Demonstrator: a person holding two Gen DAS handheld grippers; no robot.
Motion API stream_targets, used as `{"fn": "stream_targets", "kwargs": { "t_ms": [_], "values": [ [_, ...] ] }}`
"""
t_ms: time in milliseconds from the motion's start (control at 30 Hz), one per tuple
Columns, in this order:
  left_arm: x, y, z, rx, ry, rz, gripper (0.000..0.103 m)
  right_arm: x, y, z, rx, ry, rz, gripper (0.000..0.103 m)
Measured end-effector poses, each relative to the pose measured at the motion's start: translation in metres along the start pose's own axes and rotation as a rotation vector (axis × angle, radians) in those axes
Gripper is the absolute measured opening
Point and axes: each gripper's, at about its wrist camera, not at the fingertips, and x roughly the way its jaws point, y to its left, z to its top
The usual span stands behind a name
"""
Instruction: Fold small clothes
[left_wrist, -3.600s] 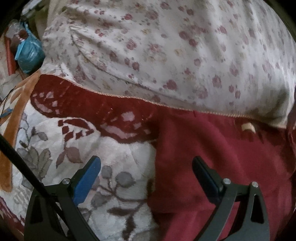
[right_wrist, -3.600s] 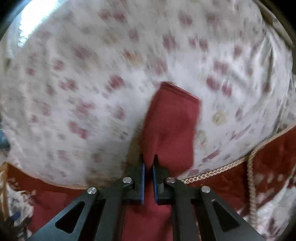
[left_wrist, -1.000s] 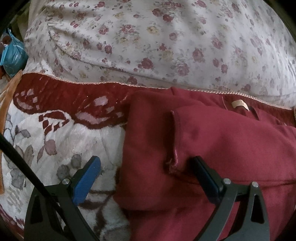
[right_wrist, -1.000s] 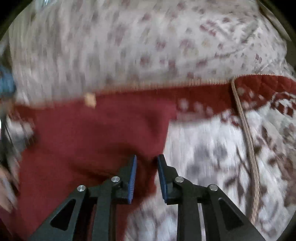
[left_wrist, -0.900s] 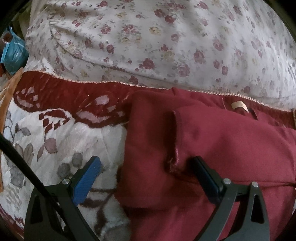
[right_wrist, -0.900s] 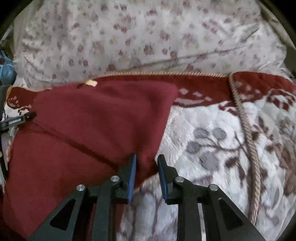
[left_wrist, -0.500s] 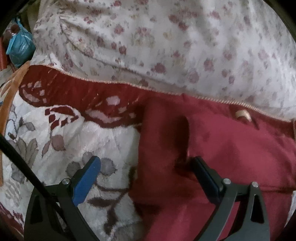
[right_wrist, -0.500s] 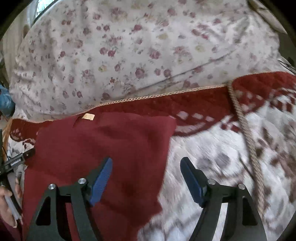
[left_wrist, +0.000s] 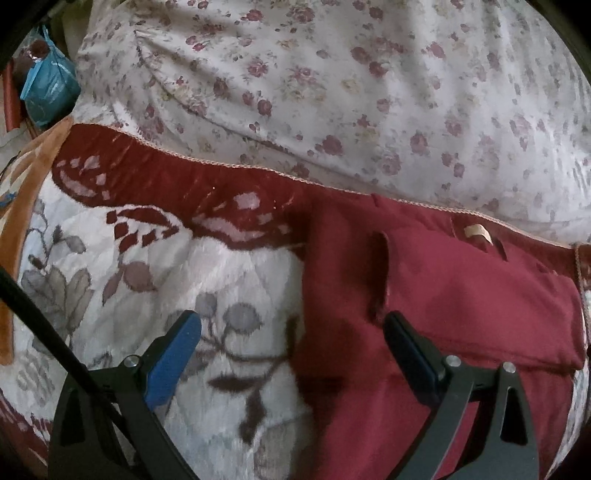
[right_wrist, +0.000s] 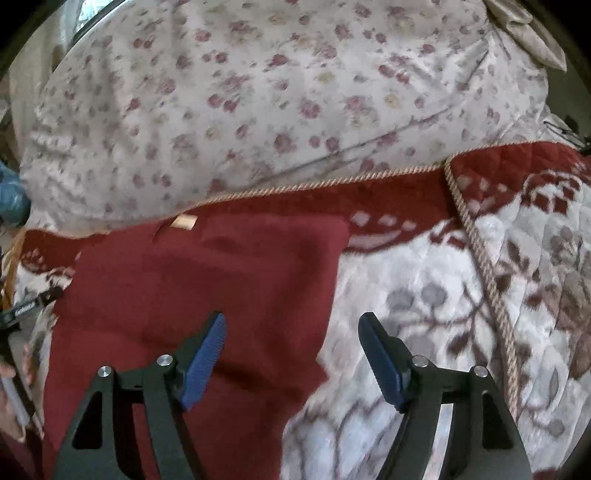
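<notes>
A dark red garment (left_wrist: 461, 295) lies on a floral quilt (left_wrist: 147, 280), with one part folded across its upper body and a tan neck label (left_wrist: 476, 232) at the far edge. My left gripper (left_wrist: 291, 354) is open and empty, straddling the garment's left edge. In the right wrist view the same garment (right_wrist: 207, 280) fills the left half, label (right_wrist: 183, 221) at the top. My right gripper (right_wrist: 291, 354) is open and empty over the garment's right edge.
A white pillow with small red flowers (left_wrist: 332, 92) lies behind the quilt, also in the right wrist view (right_wrist: 258, 92). A blue bag (left_wrist: 48, 92) sits at the far left. A tan cord trim (right_wrist: 480, 251) runs down the quilt on the right.
My right gripper laid a red part of the garment across its body, opened and let it go. My left gripper stayed open and drifted slightly left.
</notes>
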Motion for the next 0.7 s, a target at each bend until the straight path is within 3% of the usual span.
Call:
{"fn": "stream_targets", "kwargs": {
  "t_ms": [133, 233, 367, 600, 633, 667, 700],
  "values": [
    [-0.014, 0.0, -0.008, -0.002, -0.018, -0.005, 0.099, -0.005, 0.0, -0.016, -0.015, 0.009, -0.004, 0.079],
    [-0.024, 0.005, -0.015, -0.025, -0.01, -0.023, 0.099, -0.002, -0.013, -0.018, 0.047, 0.002, 0.005, 0.081],
    [-0.044, 0.01, -0.034, -0.036, -0.012, -0.029, 0.099, 0.005, -0.017, -0.023, 0.097, 0.074, 0.037, 0.082],
    [-0.058, 0.006, -0.079, -0.011, 0.034, -0.024, 0.099, 0.003, -0.017, -0.024, 0.095, 0.033, 0.064, 0.081],
    [-0.062, 0.005, -0.085, -0.007, 0.037, -0.026, 0.099, 0.01, -0.019, -0.022, 0.108, 0.04, 0.074, 0.078],
    [-0.068, 0.005, -0.092, -0.002, 0.036, -0.032, 0.099, 0.02, -0.022, -0.02, 0.122, 0.064, 0.071, 0.046],
    [-0.075, 0.006, -0.1, 0.003, 0.032, -0.036, 0.099, 0.025, -0.022, -0.019, 0.113, 0.081, 0.083, 0.03]
  ]
}}
